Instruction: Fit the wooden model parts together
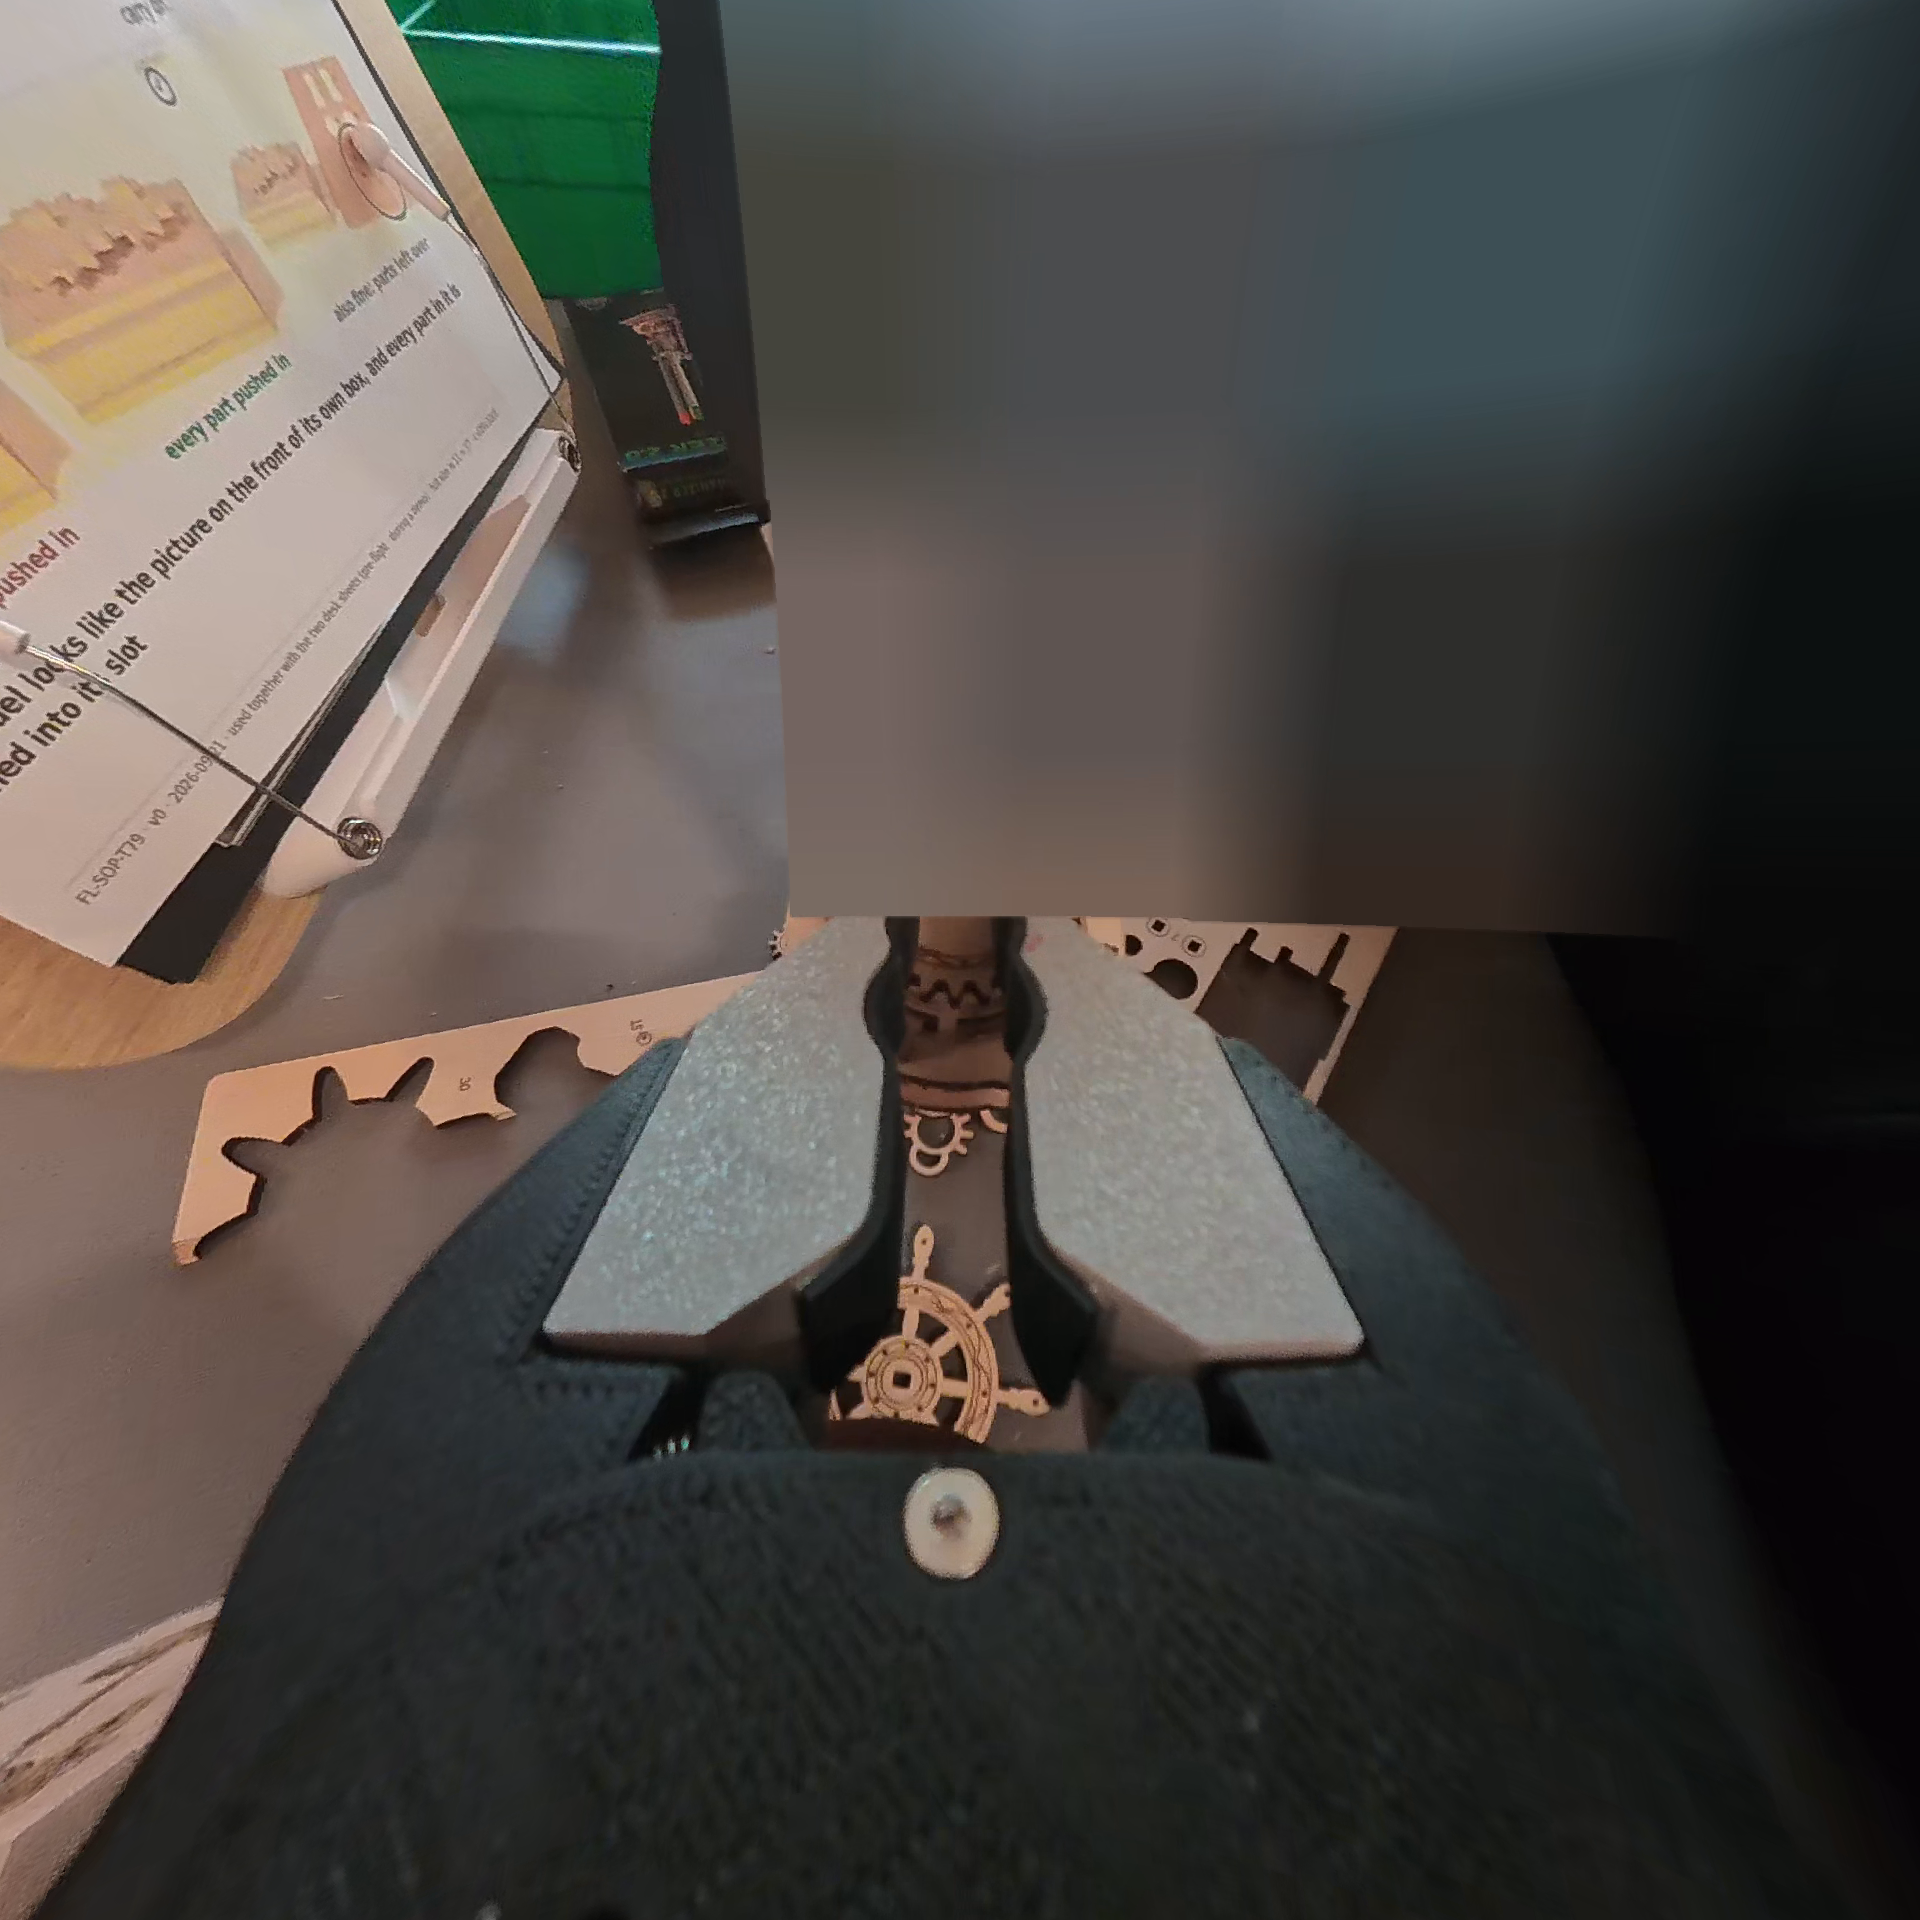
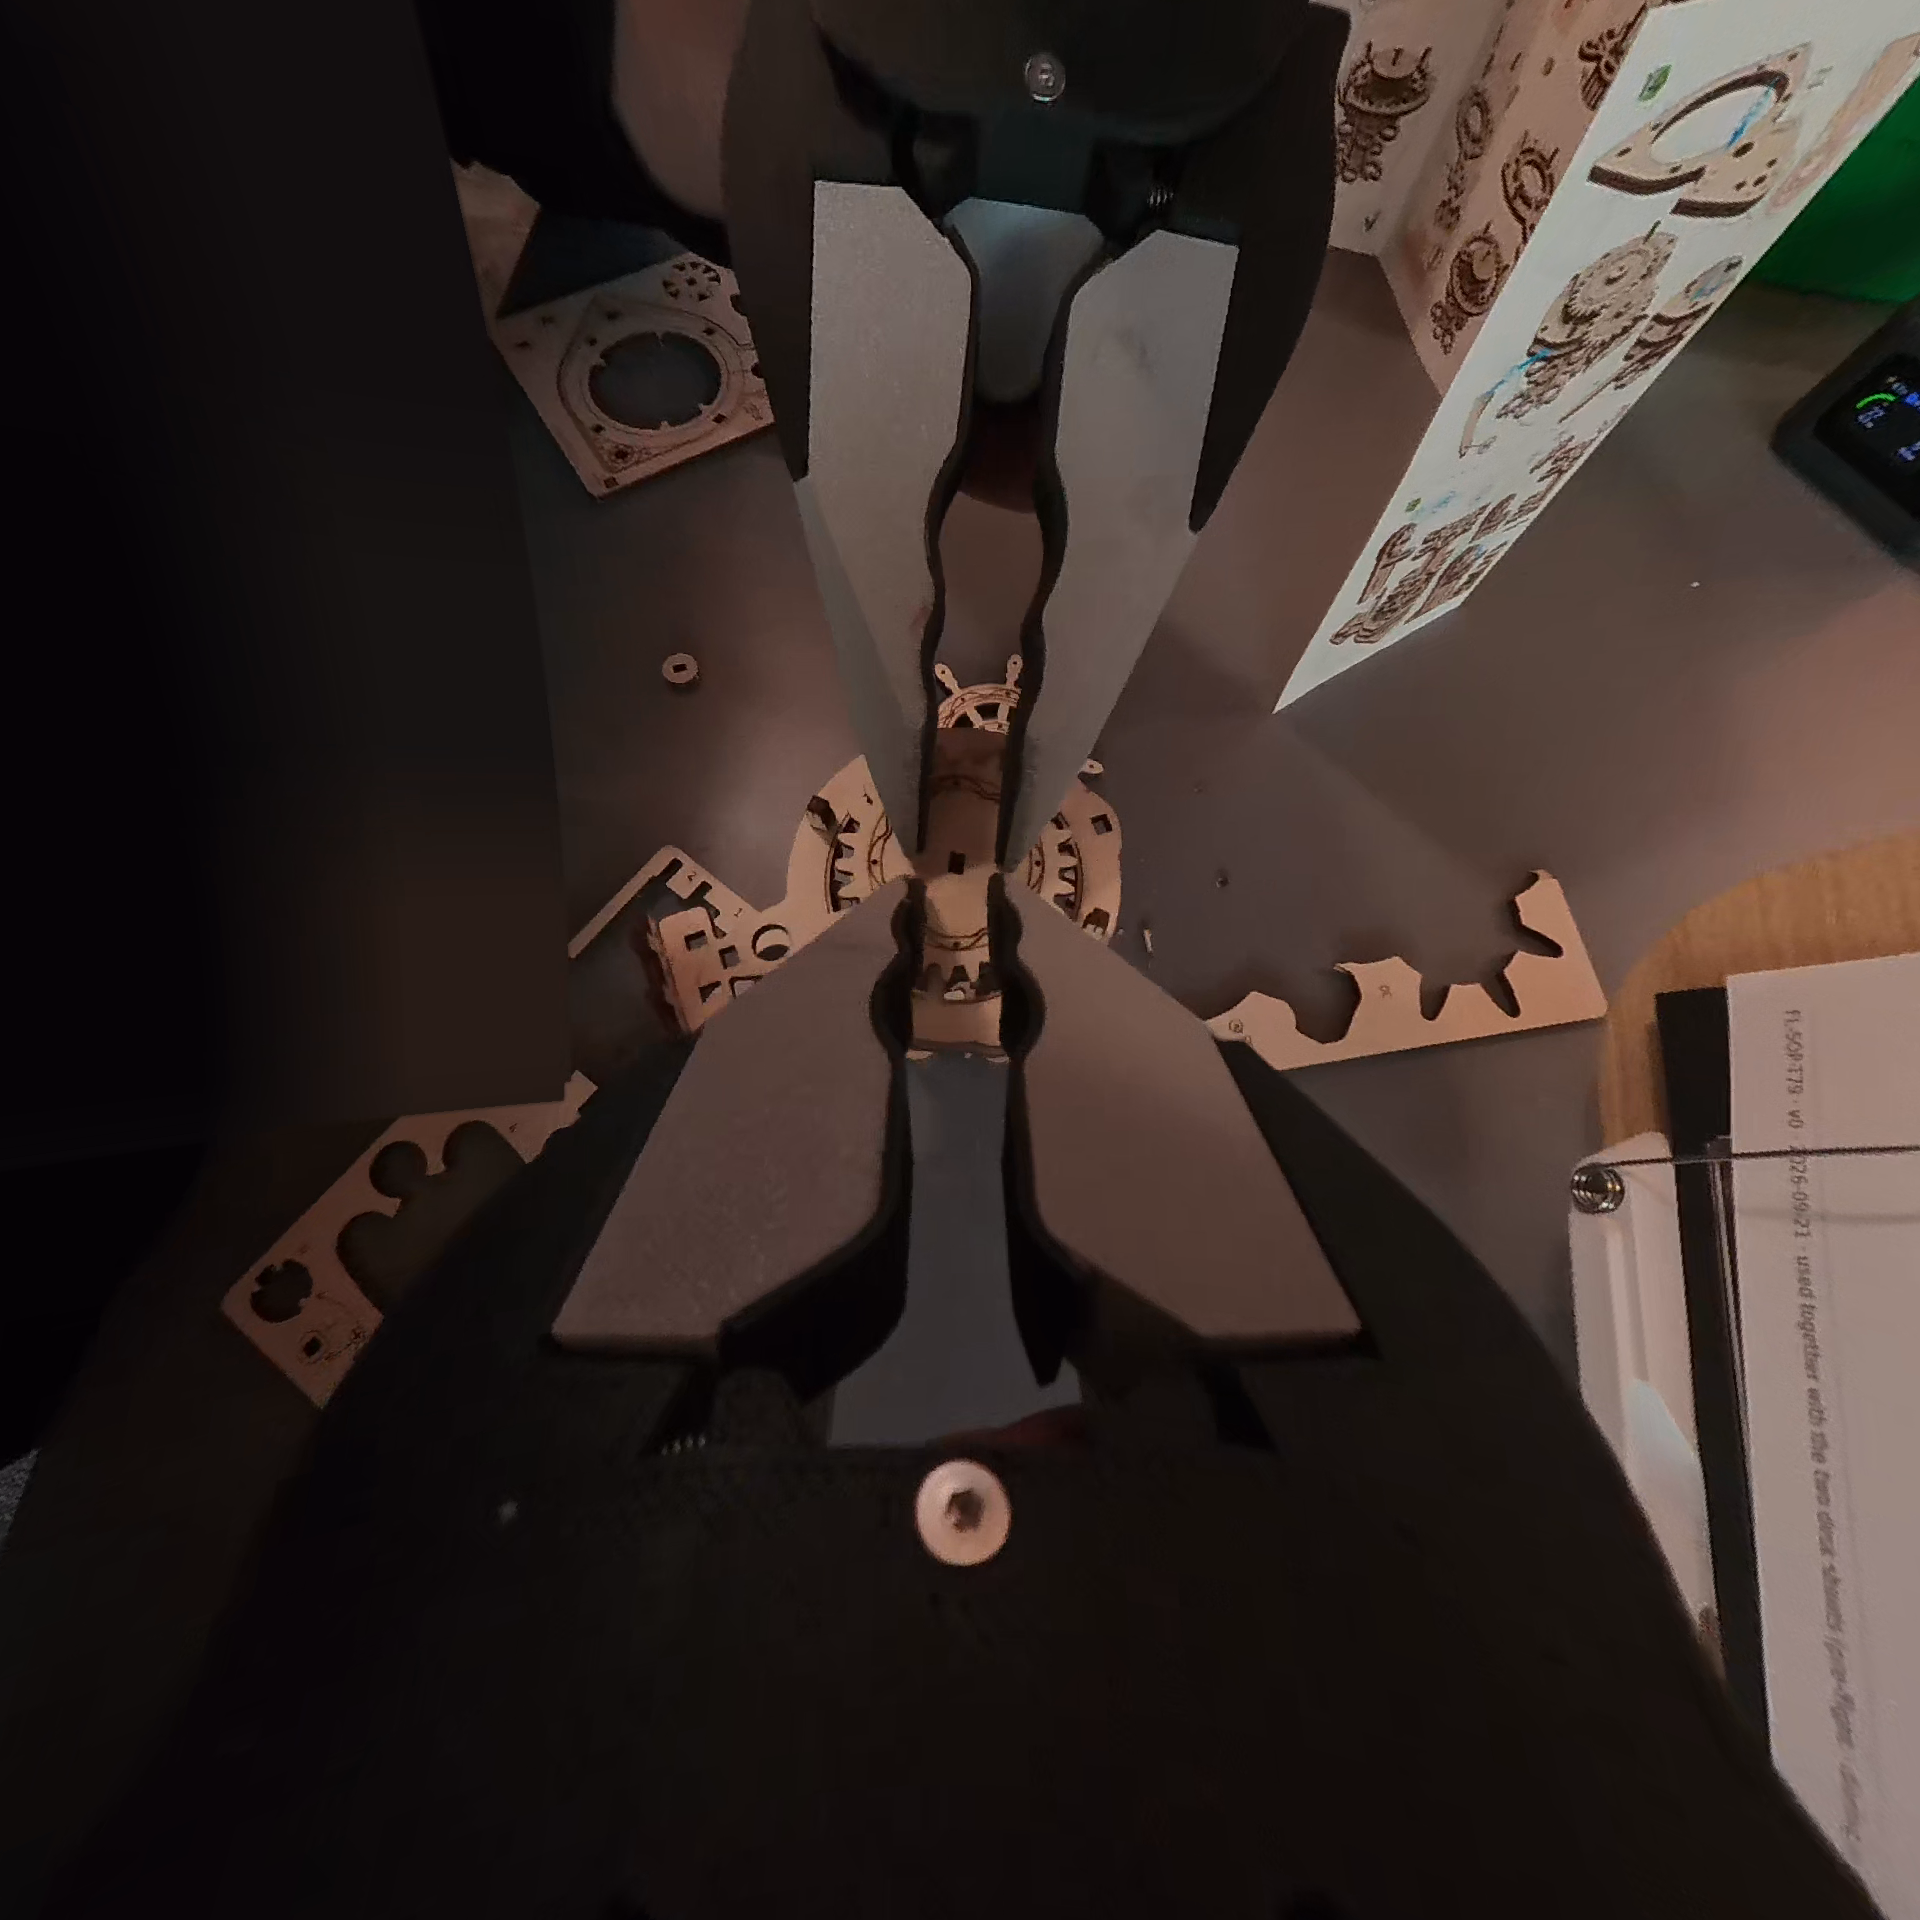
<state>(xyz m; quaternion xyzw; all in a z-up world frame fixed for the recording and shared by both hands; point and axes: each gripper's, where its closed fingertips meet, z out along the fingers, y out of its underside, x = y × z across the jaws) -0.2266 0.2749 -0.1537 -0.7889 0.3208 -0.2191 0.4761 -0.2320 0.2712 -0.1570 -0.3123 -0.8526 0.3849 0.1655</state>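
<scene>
A round wooden gear model (image 2: 1081, 883) lies on the grey table (image 2: 1299, 790), with a raised hub (image 2: 951, 868) at its middle. My right gripper (image 2: 951, 902) comes from the near side and my left gripper (image 2: 964, 844) from the far side. Both are closed to a narrow gap on the hub, tips almost meeting. In the left wrist view my left gripper (image 1: 948, 940) pinches the toothed wooden model (image 1: 951, 1003); a grey patch hides what lies beyond. A loose ship's wheel part (image 1: 935, 1351) lies on the table under the left fingers; it also shows in the right wrist view (image 2: 982, 707).
Punched-out wooden sheets (image 1: 364, 1143) (image 2: 1403, 997) (image 2: 343, 1247) lie around the model, and a square plate with a ring cut-out (image 2: 634, 384) at the far left. An instruction sheet on a stand (image 1: 260, 468) (image 2: 1818, 1351), a printed box (image 2: 1507, 312) and a small washer (image 2: 681, 668) are nearby. The tips of both grippers are at nearly the same place.
</scene>
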